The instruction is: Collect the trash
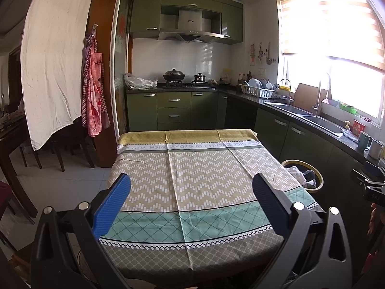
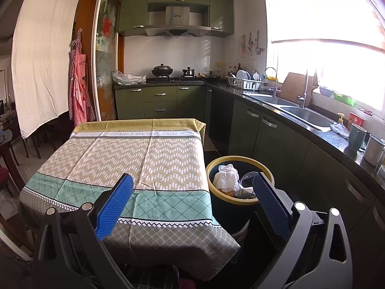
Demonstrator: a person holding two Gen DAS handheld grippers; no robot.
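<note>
A dark bin with a yellow rim (image 2: 217,163) (image 1: 320,175) stands on the floor at the table's right side. Crumpled white paper (image 2: 226,177), a clear lid and other scraps lie inside it. The table (image 1: 192,168) (image 2: 115,154) wears a patterned cloth with nothing on it but a thin white sliver (image 2: 154,189) near the teal band. My left gripper (image 1: 191,183) hovers open over the table's near end, holding nothing. My right gripper (image 2: 192,185) is open too, spanning the table's right edge and the bin, nothing between its blue pads (image 2: 114,204).
A dark counter (image 2: 312,130) with a double sink, cups and a dish rack runs along the right wall under a bright window. Green cabinets and a stove (image 1: 182,84) with pots stand at the back. A white sheet, a red apron and dark chairs (image 1: 60,149) are on the left.
</note>
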